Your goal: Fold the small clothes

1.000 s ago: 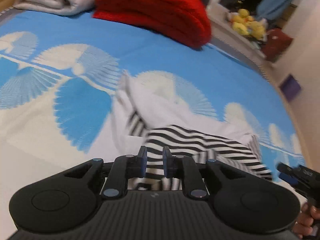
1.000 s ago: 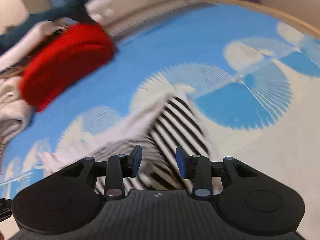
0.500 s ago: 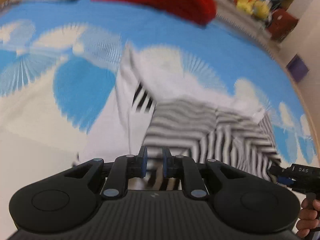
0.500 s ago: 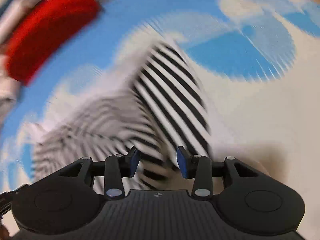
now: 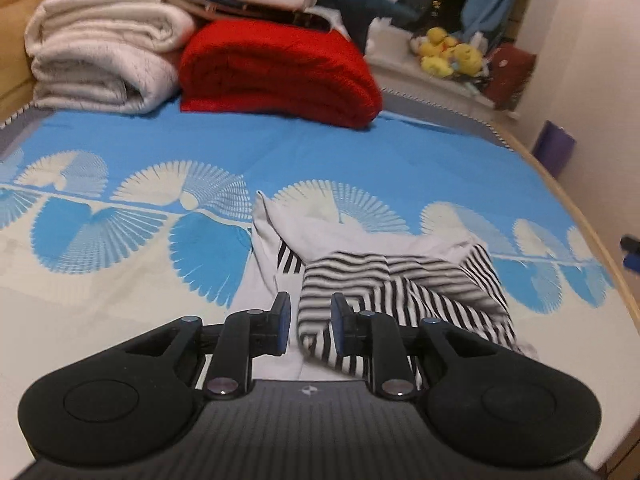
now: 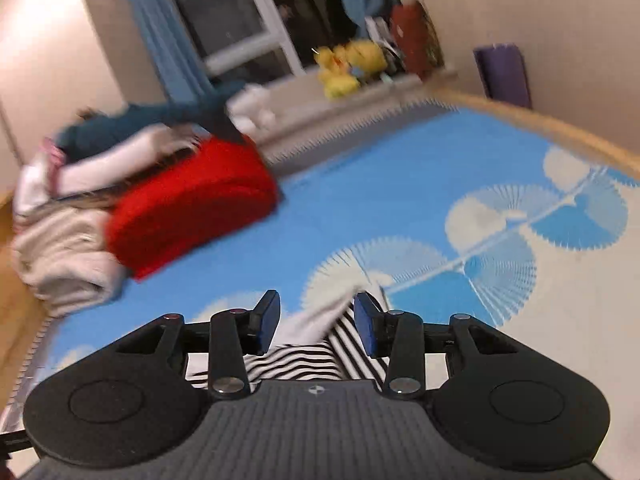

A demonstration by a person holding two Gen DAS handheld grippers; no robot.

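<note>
Striped cotton: black-and-white garment point(image 5: 404, 288) lying crumpled on the bed point(image 5: 280, 148), white inside showing along its far edge, near the bed's front edge.
Left tool point(image 5: 307, 322): standing open, hovering low over the near hem; a striped fold sitting between the pads but not pinched, as far as can be judged.
Right tool point(image 6: 316, 322): gaping wide, holding nothing; a white and striped corner of the garment point(image 6: 316, 344) lying just below and between the pads.
Backdrop: folded red blanket point(image 5: 276, 72) and cream quilt point(image 5: 100, 64) stacked at the far end, well apart from the garment; yellow plush toys point(image 5: 448, 52) beyond on a ledge.
Stage, judging by the heap: fold barely begun, layers bunched and not yet flattened.
Risk one: closing on the loose fold alone and lifting a single layer, dragging the rest into a twist.
Risk two: pinching the bed sheet along with the hem, given how low the pads are sitting.
Risk three: uneven pull between the two tools skewing the crease, because the right-side corner is hard to make out in the blurred view.
</note>
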